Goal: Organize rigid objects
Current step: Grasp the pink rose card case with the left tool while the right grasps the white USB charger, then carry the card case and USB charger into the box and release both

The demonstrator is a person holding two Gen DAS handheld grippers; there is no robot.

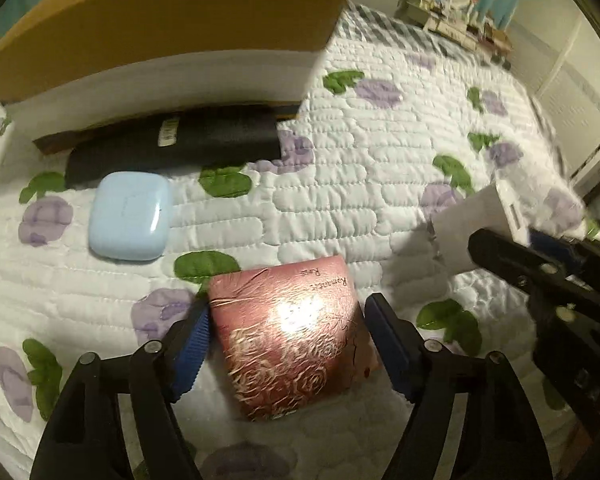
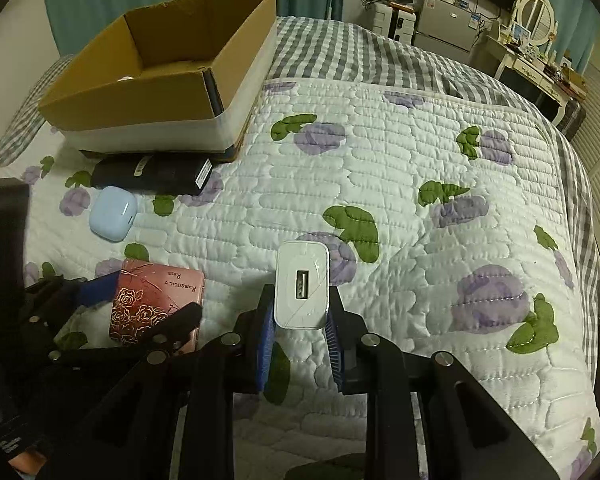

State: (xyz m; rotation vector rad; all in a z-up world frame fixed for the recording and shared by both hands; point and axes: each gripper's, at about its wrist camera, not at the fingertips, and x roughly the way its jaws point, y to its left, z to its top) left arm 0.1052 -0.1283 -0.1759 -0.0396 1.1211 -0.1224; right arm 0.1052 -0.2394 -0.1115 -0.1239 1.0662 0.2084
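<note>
Right wrist view: our right gripper (image 2: 300,320) clamps the white USB charger (image 2: 302,286) by its two flat sides, port facing us, so it sits square between the blue pads and lifted off the quilt (image 2: 400,184). That grip, we judge, keeps it steady for carrying to the cardboard box (image 2: 168,76), which stands open well ahead and to the left of this gripper.

In the left wrist view, our left gripper (image 1: 286,320) is spread wide around the pink rose-patterned box (image 1: 288,328), which lies flat on the quilt between the fingers; the left pad (image 1: 192,344) touches its edge, the right pad stands just apart. We read this as lining up a sideways pinch across its narrow width.

Ahead and left of it wait the light-blue earbud case (image 1: 130,220) and, beyond it, the black case (image 1: 176,148) lying against the foot of the cardboard box.
</note>
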